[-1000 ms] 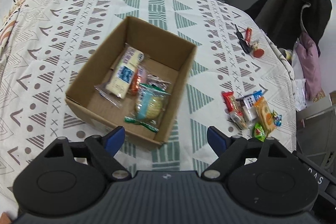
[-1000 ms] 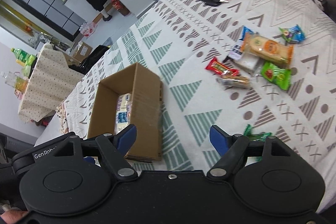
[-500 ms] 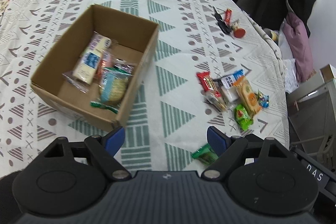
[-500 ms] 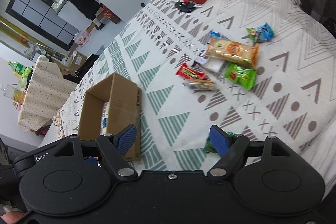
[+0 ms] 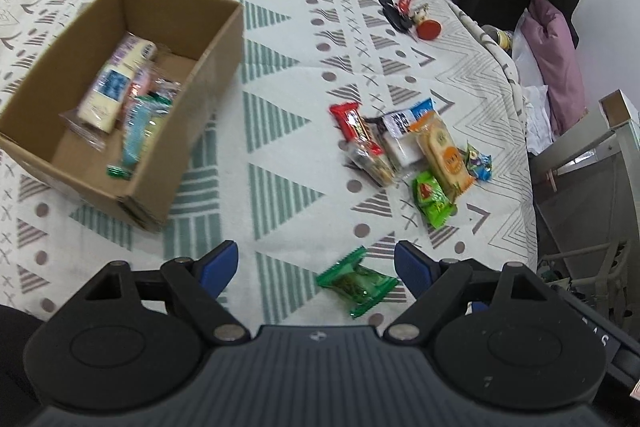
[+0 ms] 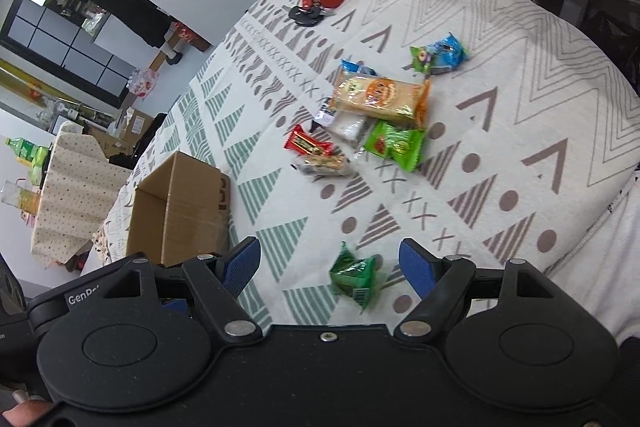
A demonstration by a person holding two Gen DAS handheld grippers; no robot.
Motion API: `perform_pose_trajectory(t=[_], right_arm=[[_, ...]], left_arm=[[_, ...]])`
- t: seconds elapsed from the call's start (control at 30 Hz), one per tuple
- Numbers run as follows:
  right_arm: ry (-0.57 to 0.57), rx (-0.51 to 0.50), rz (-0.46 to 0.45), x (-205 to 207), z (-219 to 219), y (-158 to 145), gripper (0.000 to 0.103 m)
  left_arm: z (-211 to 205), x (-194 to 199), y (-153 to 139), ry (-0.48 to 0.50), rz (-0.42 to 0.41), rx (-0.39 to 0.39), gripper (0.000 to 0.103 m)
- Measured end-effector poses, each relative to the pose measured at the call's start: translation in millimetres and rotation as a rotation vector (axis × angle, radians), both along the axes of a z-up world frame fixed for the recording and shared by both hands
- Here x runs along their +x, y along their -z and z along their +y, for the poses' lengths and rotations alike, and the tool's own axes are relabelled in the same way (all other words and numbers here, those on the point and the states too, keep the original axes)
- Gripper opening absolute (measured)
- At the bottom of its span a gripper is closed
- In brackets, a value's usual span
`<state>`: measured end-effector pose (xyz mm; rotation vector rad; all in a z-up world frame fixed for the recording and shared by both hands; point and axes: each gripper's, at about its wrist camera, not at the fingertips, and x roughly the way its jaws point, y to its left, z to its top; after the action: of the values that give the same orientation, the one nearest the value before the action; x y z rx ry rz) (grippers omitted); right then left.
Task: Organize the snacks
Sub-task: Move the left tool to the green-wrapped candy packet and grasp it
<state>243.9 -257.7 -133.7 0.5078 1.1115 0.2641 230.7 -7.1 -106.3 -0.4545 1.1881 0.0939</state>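
Hovering over the loose snacks

Standing at the left, the cardboard box holds several packets. Both the left gripper and right gripper hang low with jaws spread wide, empty, above the dark green packet on the tablecloth.

I see a round table under a white cloth patterned with green and grey triangles. Directly on it: 1 open cardboard box at left; a loose cluster of snack packets toward the right edge; 1 dark green packet lying alone, nearest my cameras; a bunch of keys with red tags at the far side, well apart from the snacks.
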Motion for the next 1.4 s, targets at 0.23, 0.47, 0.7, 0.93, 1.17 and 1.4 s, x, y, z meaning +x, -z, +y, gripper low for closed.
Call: perform_pose_trajectory(t=[0.23, 0.47, 0.7, 0.93, 1.17, 1.4], right_arm=[[0.019, 0.006, 0.023, 2.3, -21.4, 14.3, 0.072], [0.035, 0.025, 0.006, 5.9, -44.0, 21.5, 0.072], [0.039, 0.049, -0.012, 9.5, -57.6, 27.1, 0.072], [0.025, 0.067, -0.006, 21.1, -58.9, 42.3, 0.071], [0.036, 0.064, 0.017, 34.0, -59.5, 56.8, 0.071], [0.011, 0.060, 0.010, 48.6, -49.7, 62.7, 0.071]], left_arm=[[-23.8, 4.4, 21.6, 0.014, 0.030, -0.024, 0.084], [-44.6, 7.0, 44.9, -0.005, 0.065, -0.037, 0.084], [-60.9, 11.8, 70.8, -0.063, 0.091, -0.050, 0.081], [-68.1, 22.2, 95.3, -0.100, 0.129, -0.053, 0.061], [-69.5, 33.4, 88.8, -0.080, 0.100, -0.022, 0.046], [-60.0, 48.4, 79.4, -0.062, 0.088, -0.010, 0.030]])
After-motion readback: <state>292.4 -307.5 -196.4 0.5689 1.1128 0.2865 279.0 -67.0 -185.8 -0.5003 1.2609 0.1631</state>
